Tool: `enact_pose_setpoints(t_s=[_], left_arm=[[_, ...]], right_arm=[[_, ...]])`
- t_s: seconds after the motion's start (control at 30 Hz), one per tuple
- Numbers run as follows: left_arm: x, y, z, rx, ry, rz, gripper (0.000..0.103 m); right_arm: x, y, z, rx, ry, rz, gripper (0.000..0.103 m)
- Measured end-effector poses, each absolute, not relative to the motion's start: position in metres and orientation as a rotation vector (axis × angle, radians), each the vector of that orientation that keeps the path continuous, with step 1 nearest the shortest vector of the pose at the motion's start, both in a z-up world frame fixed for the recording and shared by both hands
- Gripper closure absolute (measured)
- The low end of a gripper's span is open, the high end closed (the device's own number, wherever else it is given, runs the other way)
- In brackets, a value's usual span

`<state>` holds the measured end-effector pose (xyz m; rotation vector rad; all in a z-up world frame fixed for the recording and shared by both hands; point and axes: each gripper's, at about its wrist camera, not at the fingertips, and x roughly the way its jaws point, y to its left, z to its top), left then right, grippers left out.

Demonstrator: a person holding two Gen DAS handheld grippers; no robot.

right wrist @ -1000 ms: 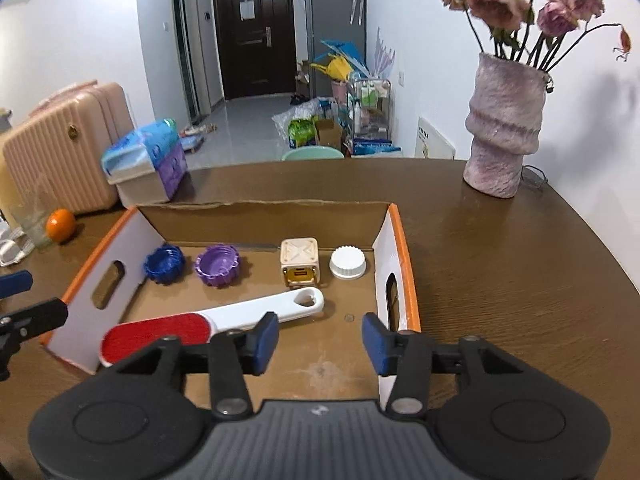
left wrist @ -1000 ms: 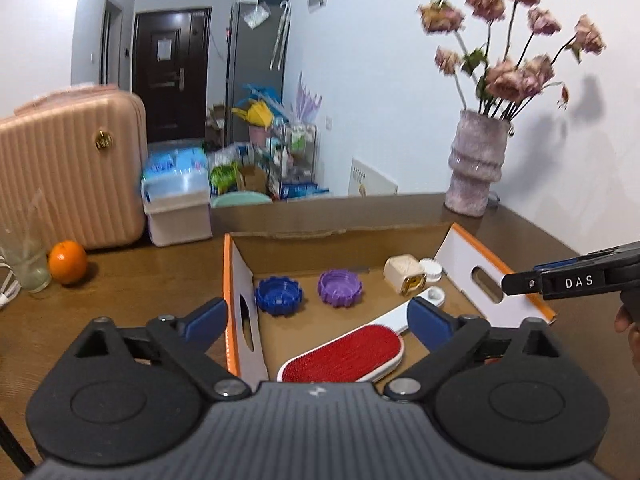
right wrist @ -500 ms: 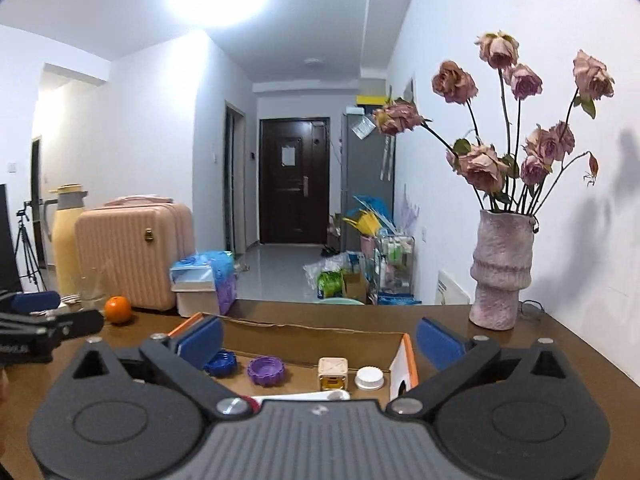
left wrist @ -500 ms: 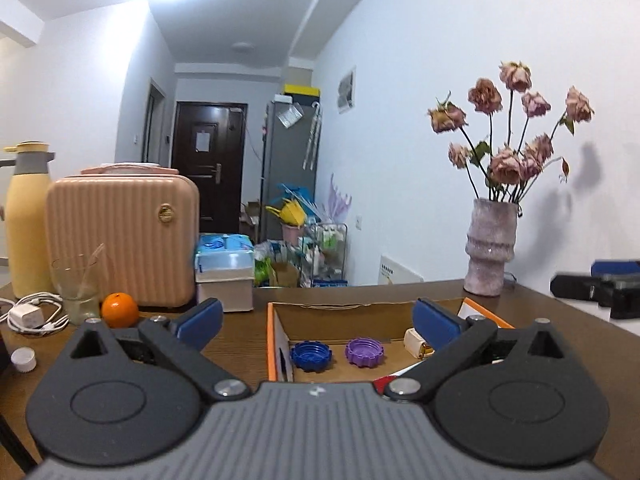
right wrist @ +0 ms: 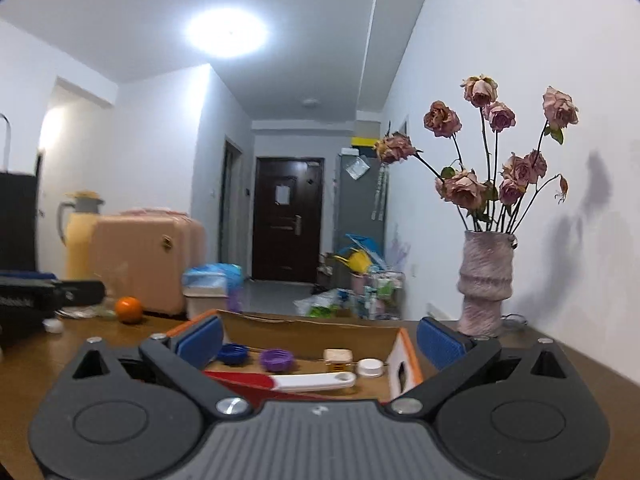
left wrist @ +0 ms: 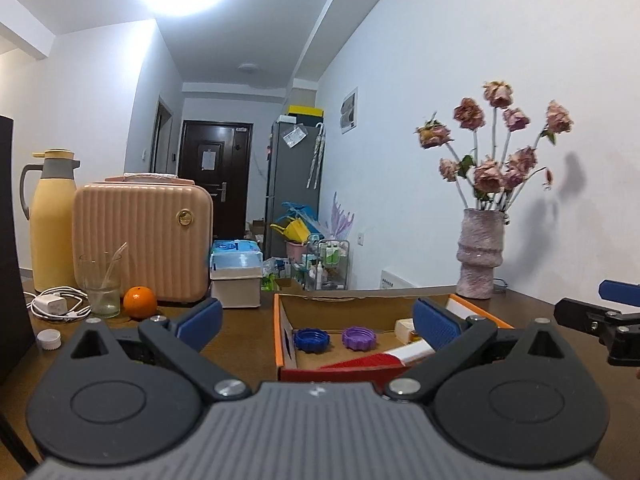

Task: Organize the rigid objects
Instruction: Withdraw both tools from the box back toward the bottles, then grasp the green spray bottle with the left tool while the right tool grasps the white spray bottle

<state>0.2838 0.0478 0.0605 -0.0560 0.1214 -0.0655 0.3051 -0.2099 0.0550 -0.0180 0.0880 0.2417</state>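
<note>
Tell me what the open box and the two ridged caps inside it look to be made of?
The box looks like corrugated cardboard: matte brown inner walls, orange-edged white flaps. The blue cap and purple cap look like moulded plastic, with even colour, a slight sheen and ridged rims.

Both grippers, left gripper and right gripper, level, fingers spread wide, empty.

The right gripper hangs with its blue pads spread wide and nothing between them, level above the near edge of the cardboard box. Inside lie a blue cap, a purple cap, a small beige cube, a white cap and a red-and-white brush. A vase stands to the right on the wooden table.
</note>
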Motion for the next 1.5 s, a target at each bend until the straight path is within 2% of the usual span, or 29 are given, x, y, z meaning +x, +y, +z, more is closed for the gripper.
enact_pose_setpoints(t_s=[0.43, 0.77, 1.03, 1.23, 1.33, 1.47, 1.5], left_arm=[[0.156, 0.042, 0.031, 0.024, 0.187, -0.128, 0.000], [0.127, 0.050, 0.006, 0.031, 0.271, -0.194, 0.000], [0.183, 0.055, -0.004, 0.053, 0.390, -0.206, 0.000], [0.250, 0.058, 0.005, 0.171, 0.449, -0.265, 0.000], [0.284, 0.056, 0.008, 0.245, 0.479, -0.352, 0.000], [0.325, 0.052, 0.003, 0.335, 0.575, -0.470, 0.000], [0.333, 0.052, 0.001, 0.348, 0.584, -0.499, 0.000]], right_arm=[[0.196, -0.226, 0.028, 0.037, 0.123, 0.226, 0.000], [0.148, -0.246, 0.004, 0.092, 0.244, 0.193, 0.000], [0.188, -0.277, -0.015, 0.190, 0.449, 0.191, 0.000], [0.261, -0.285, -0.008, 0.102, 0.660, 0.194, 0.000], [0.296, -0.291, 0.005, 0.083, 0.694, 0.255, 0.000], [0.332, -0.313, 0.008, 0.157, 0.627, 0.383, 0.000], [0.343, -0.317, 0.007, 0.155, 0.641, 0.386, 0.003]])
